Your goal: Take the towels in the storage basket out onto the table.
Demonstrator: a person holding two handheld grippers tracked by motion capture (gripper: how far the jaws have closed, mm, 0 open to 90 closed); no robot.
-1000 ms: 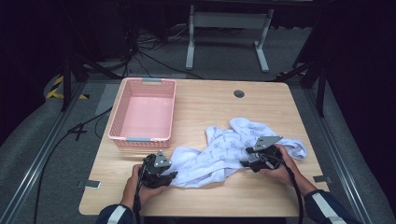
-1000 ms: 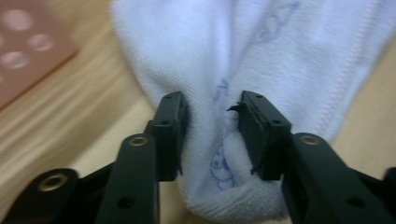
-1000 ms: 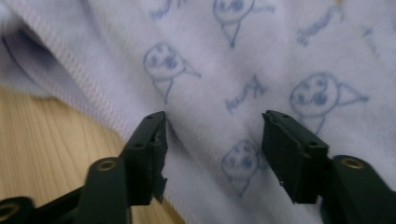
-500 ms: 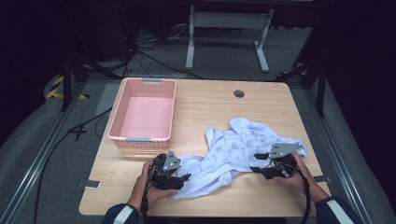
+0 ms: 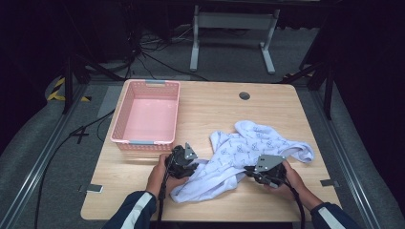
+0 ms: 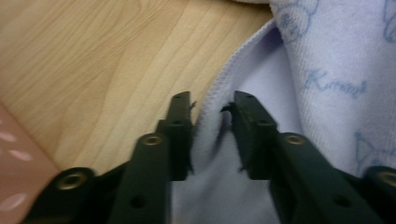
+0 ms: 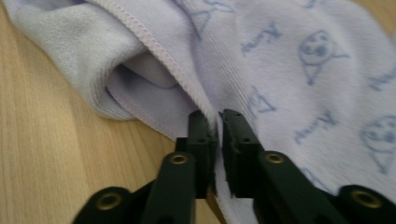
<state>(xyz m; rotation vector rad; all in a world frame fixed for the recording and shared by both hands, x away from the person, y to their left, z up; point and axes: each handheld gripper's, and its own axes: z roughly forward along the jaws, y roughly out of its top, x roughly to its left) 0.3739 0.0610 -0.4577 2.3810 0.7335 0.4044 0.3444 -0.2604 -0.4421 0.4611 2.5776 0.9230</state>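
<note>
A pale wooden table (image 5: 215, 105) with rounded corners stands on grey carpet in a dark room. Its top shows a round grommet hole (image 5: 244, 96) near the far edge. Beyond the table, cables trail across the floor and a grey metal stand (image 5: 229, 28) rises on two legs; yellow-and-black hazard tape (image 5: 59, 88) marks the floor at the far left. Metal rails run along both sides of the table.

A pink plastic basket (image 5: 125, 114) with a latticed wall sits on the left half of the table. A white towel (image 5: 253, 145) printed with light blue cartoon figures and lettering lies crumpled on the near right half, just beside the basket's near corner but apart from it.

The left gripper (image 6: 212, 105) has just been closing its jaws: a fold of the towel's stitched hem sits between them, bunched, with a narrow gap left between the pads. The right gripper (image 7: 218, 119) has its jaws pressed together on the towel's hemmed edge, pinching the cloth just above the wood. In the high view both hands, in dark sleeves with white stripes, hold the grippers low at the near side of the towel.
</note>
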